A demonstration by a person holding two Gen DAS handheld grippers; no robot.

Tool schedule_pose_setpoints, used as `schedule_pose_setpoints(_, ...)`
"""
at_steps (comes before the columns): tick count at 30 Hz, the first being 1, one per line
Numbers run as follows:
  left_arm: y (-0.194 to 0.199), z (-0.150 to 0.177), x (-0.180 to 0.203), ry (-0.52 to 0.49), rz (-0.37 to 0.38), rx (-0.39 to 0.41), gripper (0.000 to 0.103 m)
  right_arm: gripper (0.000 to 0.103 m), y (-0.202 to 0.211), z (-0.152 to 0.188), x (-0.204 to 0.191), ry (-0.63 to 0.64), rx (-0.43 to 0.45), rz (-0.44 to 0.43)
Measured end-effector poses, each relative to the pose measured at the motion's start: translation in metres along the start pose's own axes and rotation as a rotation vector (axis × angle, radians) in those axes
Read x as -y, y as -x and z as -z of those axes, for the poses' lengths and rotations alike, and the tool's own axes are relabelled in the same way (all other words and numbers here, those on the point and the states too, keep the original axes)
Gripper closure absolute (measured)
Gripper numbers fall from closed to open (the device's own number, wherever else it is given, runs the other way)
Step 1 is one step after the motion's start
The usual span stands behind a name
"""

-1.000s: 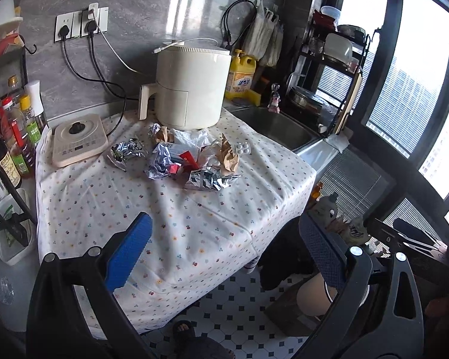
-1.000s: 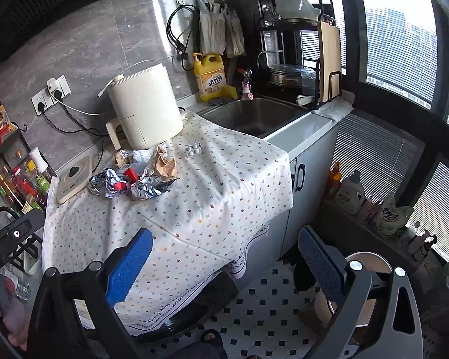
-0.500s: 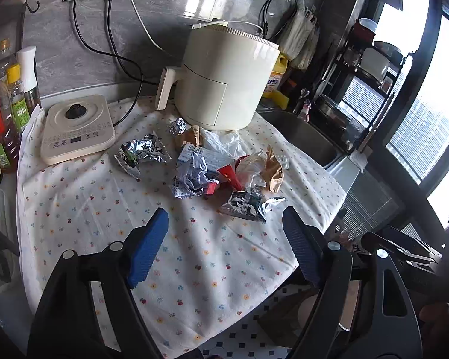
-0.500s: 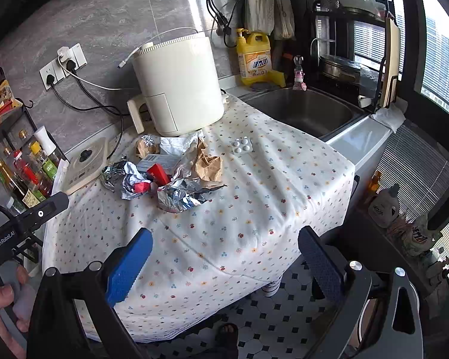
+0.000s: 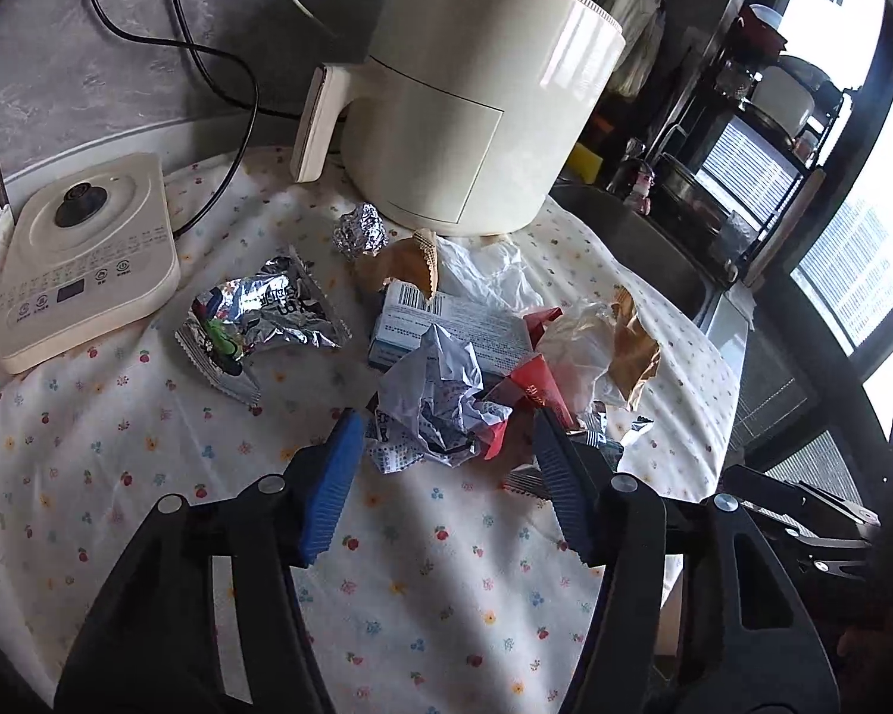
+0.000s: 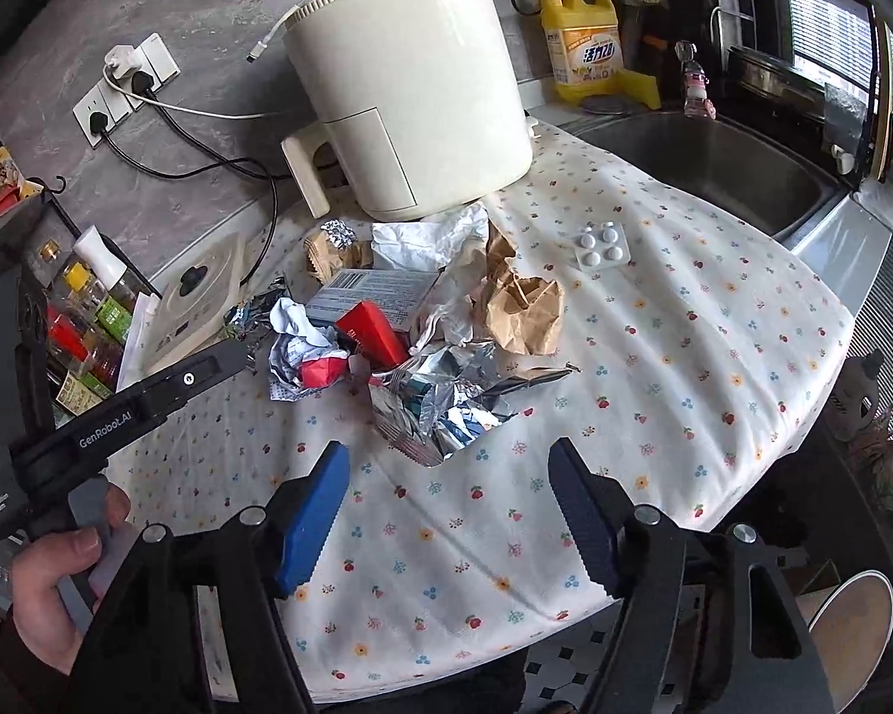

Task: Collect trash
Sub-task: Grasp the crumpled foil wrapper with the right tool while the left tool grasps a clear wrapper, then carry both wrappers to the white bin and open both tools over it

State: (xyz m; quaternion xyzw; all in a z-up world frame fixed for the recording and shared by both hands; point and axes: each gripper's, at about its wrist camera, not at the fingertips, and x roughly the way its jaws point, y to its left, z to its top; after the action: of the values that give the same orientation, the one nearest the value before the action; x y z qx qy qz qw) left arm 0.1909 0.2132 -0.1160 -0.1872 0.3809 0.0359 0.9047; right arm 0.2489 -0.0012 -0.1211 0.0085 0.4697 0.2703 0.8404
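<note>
Left wrist view: my left gripper [image 5: 449, 434] is spread wide around crumpled paper [image 5: 431, 401] in the trash pile [image 6: 411, 327] on the tablecloth [image 6: 655, 357]. Right gripper [image 6: 449, 476] released, near foil wrapper [image 6: 440, 398]. Sink [image 6: 702, 160] contents not discernible.

Trash pile [image 5: 482, 357] before air fryer [image 5: 470, 95]

cream air fryer [image 5: 470, 101], induction hob [image 5: 77, 256], sink [image 6: 714, 166]
</note>
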Motion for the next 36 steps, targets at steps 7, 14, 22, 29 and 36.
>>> schedule_pose_setpoints(7,-0.042,-0.010,-0.004,-0.031,-0.003,-0.054,0.044,0.040,-0.029,-0.007,-0.007,-0.007,-0.032,-0.009)
schedule_pose_setpoints(14,-0.054,-0.005,-0.022,0.022,0.043,-0.078,0.071,0.053,-0.056,-0.021,-0.015,0.013,-0.060,-0.019)
schedule_pose_setpoints(22,-0.016,0.002,-0.026,0.003,0.051,-0.023,0.073,0.092,-0.068,-0.023,-0.021,0.007,-0.118,-0.112)
schedule_pose_setpoints(29,0.013,-0.003,-0.025,-0.016,0.049,0.029,0.073,0.100,-0.042,-0.018,-0.035,0.023,-0.114,-0.234)
schedule_pose_setpoints(36,0.031,-0.010,-0.007,-0.040,0.030,0.084,0.073,0.101,-0.007,-0.011,-0.040,0.052,-0.093,-0.337)
